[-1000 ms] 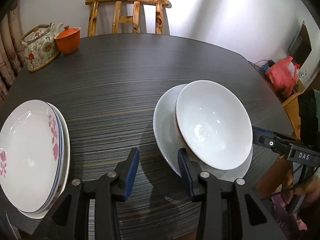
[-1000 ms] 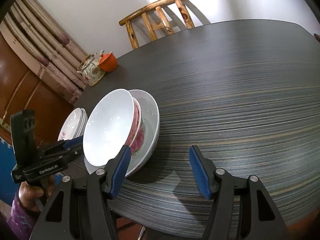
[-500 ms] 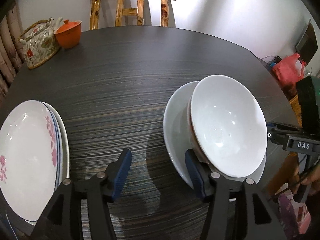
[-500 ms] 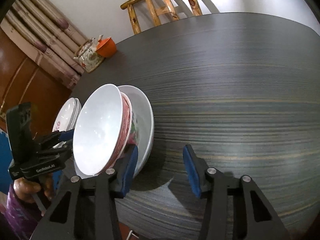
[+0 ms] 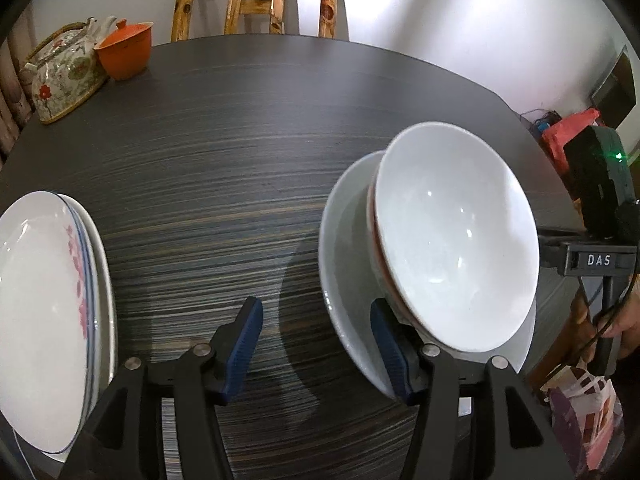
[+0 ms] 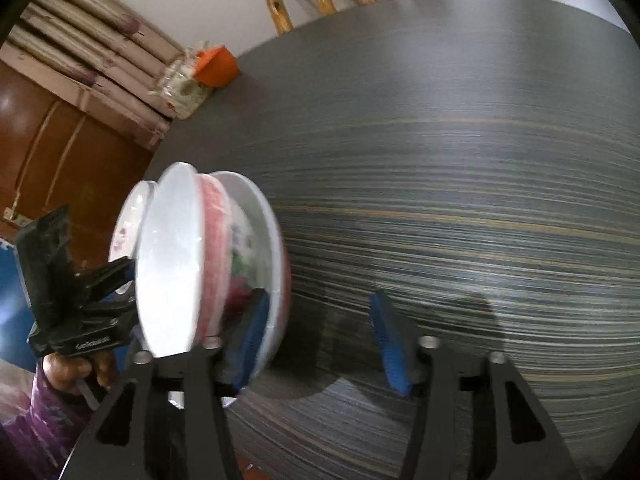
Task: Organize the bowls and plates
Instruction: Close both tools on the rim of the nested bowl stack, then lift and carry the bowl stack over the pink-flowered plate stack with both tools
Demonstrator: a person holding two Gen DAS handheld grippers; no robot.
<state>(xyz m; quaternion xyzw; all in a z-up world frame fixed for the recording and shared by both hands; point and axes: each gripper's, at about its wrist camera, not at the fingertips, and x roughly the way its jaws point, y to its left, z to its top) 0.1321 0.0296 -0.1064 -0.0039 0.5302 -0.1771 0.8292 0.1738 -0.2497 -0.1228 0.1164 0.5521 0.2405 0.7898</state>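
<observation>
1. Both claws have closed in on the white ceramic bowl (image 5: 456, 236) since the earlier frames; the bowl now looks larger in both views.
2. Left claw (image 5: 316, 344) is released, nothing gripped; its right blue pad sits at the rim of the white plate under the bowl (image 5: 340, 248).
3. Right claw (image 6: 320, 336) is released too, its left pad at the plate's edge; the view is blurred.
4. The bowl, pink-patterned outside, rests on that plate on the dark striped table (image 5: 240, 140).
5. Stack of floral-rimmed white plates (image 5: 44, 304) lies at the table's left edge.
6. Floral teapot (image 5: 64, 72) and orange lidded cup (image 5: 126, 50) stand at the far left, near a wooden chair (image 5: 256, 0).
</observation>
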